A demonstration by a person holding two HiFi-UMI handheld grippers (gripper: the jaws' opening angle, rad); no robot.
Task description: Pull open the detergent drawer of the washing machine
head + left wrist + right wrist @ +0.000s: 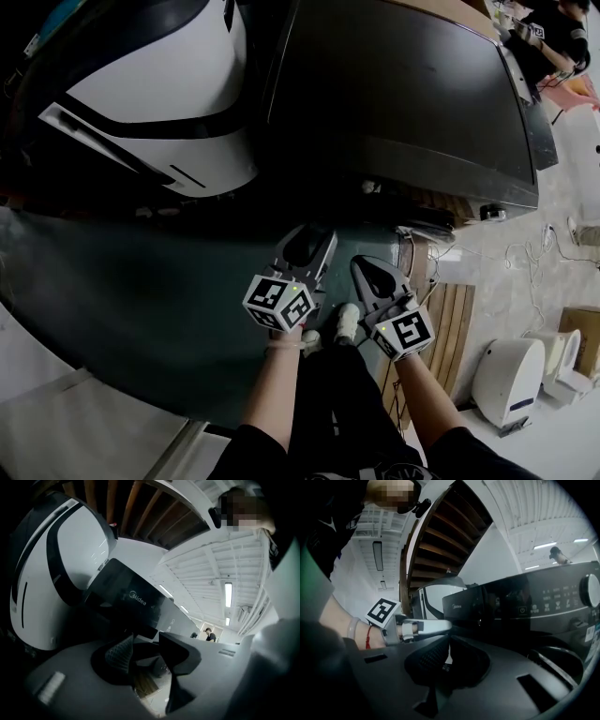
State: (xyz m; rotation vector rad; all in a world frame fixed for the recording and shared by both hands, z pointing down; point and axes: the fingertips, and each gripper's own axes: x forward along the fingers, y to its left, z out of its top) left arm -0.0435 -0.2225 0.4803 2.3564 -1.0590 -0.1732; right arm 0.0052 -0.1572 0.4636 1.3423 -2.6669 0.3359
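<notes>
Two tools face the washing machine: left gripper fingers spread ready to grab, right gripper fingers pressed together, empty.

Grey left gripper and right gripper carry black-and-white marker cubes; sleeves are black.

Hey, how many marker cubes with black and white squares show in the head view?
2. One marker cube sits lower centre on the left hand-held gripper; the other is just right of it on the right hand-held gripper. None seems hidden.
</notes>
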